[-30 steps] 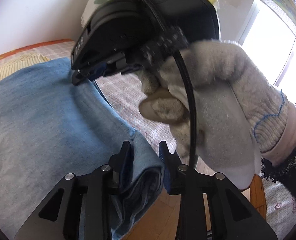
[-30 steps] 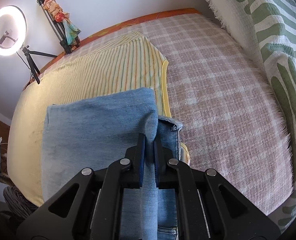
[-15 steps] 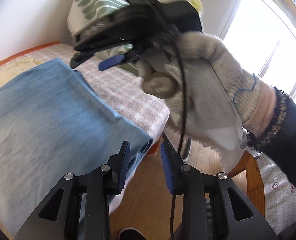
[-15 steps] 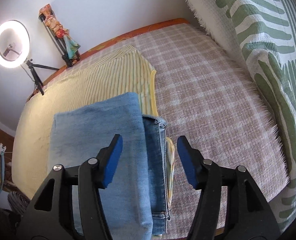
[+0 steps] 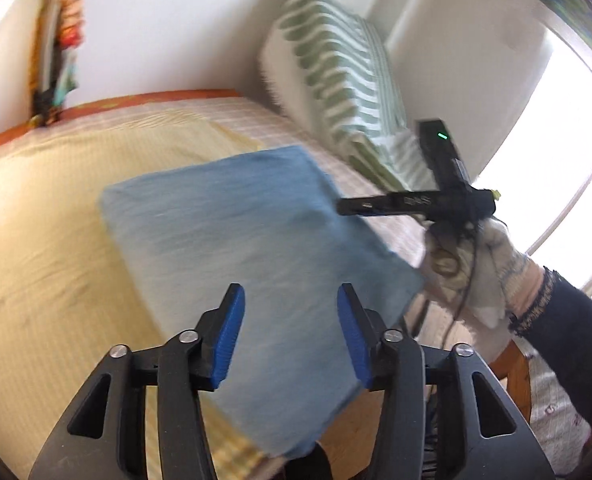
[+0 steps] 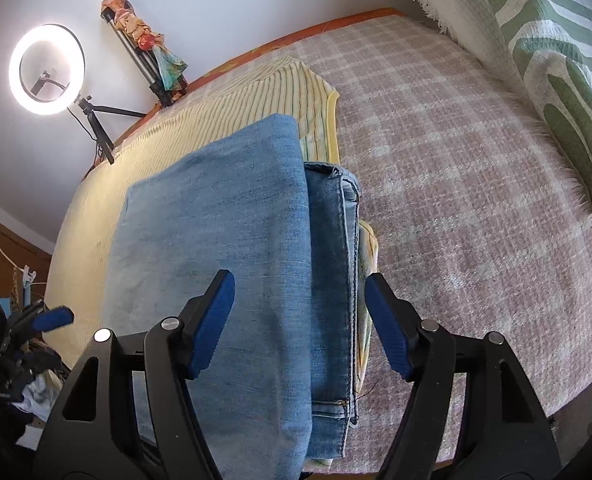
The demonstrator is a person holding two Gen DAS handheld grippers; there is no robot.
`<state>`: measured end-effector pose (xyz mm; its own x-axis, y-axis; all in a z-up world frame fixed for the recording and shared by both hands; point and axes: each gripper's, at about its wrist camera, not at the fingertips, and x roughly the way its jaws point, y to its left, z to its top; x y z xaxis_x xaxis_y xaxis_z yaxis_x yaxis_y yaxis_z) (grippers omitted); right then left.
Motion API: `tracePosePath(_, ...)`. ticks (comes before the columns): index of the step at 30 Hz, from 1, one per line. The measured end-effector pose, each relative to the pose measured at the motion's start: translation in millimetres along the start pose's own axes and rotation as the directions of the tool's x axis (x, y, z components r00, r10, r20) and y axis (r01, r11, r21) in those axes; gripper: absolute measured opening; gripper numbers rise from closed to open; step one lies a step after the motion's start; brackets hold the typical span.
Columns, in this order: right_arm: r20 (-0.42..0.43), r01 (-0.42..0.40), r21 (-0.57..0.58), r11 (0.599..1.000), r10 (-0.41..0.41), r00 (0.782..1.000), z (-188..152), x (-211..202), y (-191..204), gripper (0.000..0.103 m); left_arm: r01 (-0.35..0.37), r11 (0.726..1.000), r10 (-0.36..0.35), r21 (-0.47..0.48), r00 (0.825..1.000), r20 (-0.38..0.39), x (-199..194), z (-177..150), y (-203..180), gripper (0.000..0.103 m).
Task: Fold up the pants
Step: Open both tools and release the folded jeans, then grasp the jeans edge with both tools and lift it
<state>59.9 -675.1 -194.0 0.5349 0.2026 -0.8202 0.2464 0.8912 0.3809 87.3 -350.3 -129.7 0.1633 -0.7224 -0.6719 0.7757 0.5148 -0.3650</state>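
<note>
The blue denim pants (image 6: 231, 240) lie folded in a flat stack on the bed, the top layer covering the hemmed layers (image 6: 334, 280) at the right. They also show in the left wrist view (image 5: 251, 256). My right gripper (image 6: 300, 312) is open and empty above the stack's near end. My left gripper (image 5: 289, 328) is open and empty above the near edge of the pants. The right gripper also shows in the left wrist view (image 5: 348, 205), held by a gloved hand (image 5: 468, 264) beside the pants' right edge.
A yellow striped sheet (image 6: 199, 120) and a pink plaid cover (image 6: 456, 184) lie on the bed. A green-and-white patterned cushion (image 6: 556, 40) stands at the right. A ring light on a tripod (image 6: 47, 70) stands by the wall. A wooden chair (image 5: 516, 364) is near the bed edge.
Both grippers have opened and let go of the pants. Both have pulled back, and the folded stack now lies flat on the bed.
</note>
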Motion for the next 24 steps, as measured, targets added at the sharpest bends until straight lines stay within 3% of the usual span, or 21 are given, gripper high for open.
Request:
tracePosePath(7, -0.016, -0.063, 0.053, 0.997, 0.064, 0.998, 0.4, 17.0, -8.9, 0.071, -0.016, 0.977, 0.006, -0.212, 0.999, -0.049, 10.3, -5.4, 54.0, 0.050)
tracePosePath(13, -0.031, -0.077, 0.025, 0.997, 0.078, 0.996, 5.0, 23.3, 6.3, 0.071, -0.016, 0.964, -0.009, -0.266, 0.996, -0.090, 18.8, -10.2, 67.4, 0.050)
tracePosePath(18, -0.058, -0.036, -0.030, 0.999, 0.035, 0.998, 9.4, 27.9, 23.6, 0.051, -0.006, 0.946, -0.032, -0.324, 0.993, -0.114, 28.3, -15.1, 74.8, 0.051)
tracePosePath(19, -0.061, -0.029, -0.041, 0.999, 0.026, 0.998, 10.1, 27.5, 26.2, 0.041, -0.001, 0.941, -0.040, -0.338, 0.993, -0.114, 30.5, -15.8, 76.5, 0.051)
tracePosePath(22, -0.052, 0.008, -0.074, 0.997, -0.012, 0.999, 11.4, 23.3, 30.9, 0.028, 0.012, 0.936, -0.055, -0.352, 0.992, -0.112, 37.1, -16.0, 77.3, 0.051)
tracePosePath(24, -0.051, 0.004, -0.085, 0.996, -0.009, 0.999, 11.9, 21.0, 29.4, 0.026, 0.010, 0.936, -0.052, -0.352, 0.993, -0.110, 40.0, -15.6, 75.9, 0.052)
